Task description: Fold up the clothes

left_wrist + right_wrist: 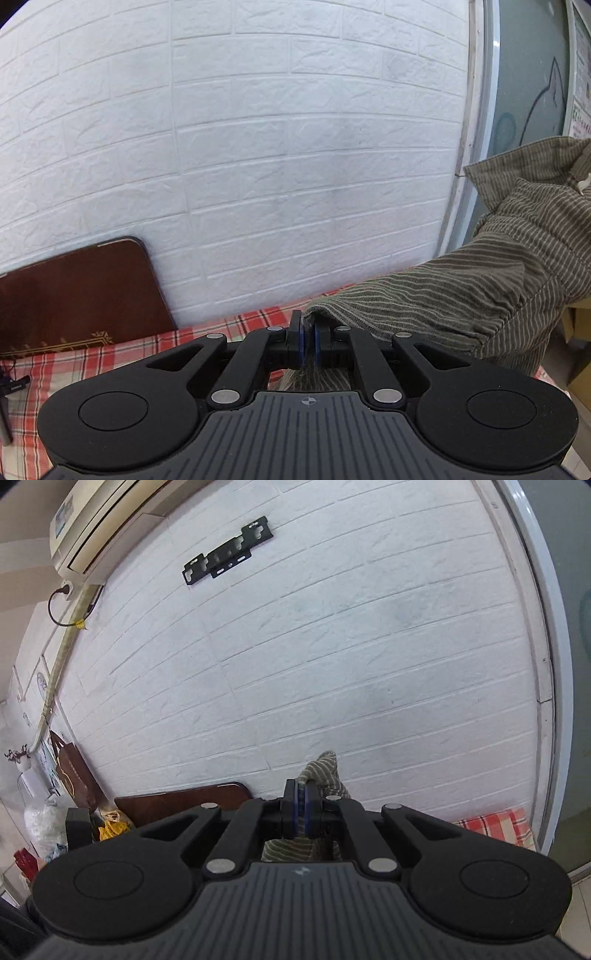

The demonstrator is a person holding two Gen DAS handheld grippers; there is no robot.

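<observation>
A brown-and-cream striped garment (480, 280) hangs in the air on the right of the left wrist view, stretched from my left gripper (308, 341) up toward the top right. That gripper is shut on a corner of the cloth, which runs between its blue pads. In the right wrist view my right gripper (303, 812) is shut on another part of the striped garment (325, 770); a tuft of it sticks up past the fingertips and more hangs below. Most of the garment is hidden behind the right gripper body.
A red plaid tablecloth (110, 354) covers the surface below. A dark brown board (81, 291) leans on the white brick wall (258, 147). At the left in the right wrist view are a brown paper bag (74, 775), plastic bags and an air conditioner (96, 517).
</observation>
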